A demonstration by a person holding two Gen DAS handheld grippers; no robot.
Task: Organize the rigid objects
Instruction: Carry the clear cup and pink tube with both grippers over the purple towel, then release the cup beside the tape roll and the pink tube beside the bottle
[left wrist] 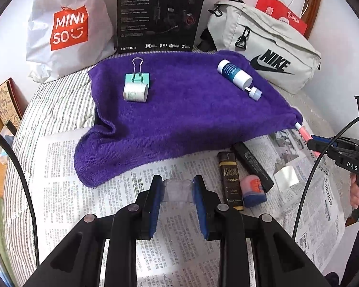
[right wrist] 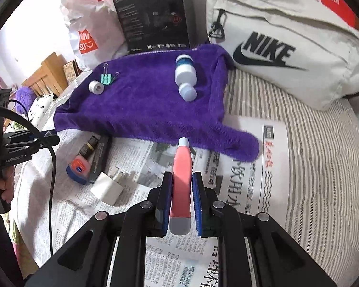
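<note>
On a newspaper-covered striped bed [right wrist: 299, 143], purple towel [left wrist: 179, 110], left gripper [left wrist: 177, 191] holding clear piece, right gripper [right wrist: 182, 191] clamping pink tube [right wrist: 180, 179].

Ahead of the left tool [left wrist: 177, 191], whose pads are blue, lies a deep purple towel [left wrist: 179, 119]. On the towel sit a mint-green binder clip [left wrist: 137, 77] and a white-and-teal bottle [left wrist: 234, 73]. The right tool [right wrist: 182, 191] pinches a coral-pink tube [right wrist: 180, 186] with grey ends. The bedsheet [right wrist: 311, 155] is grey-and-white striped.
</note>
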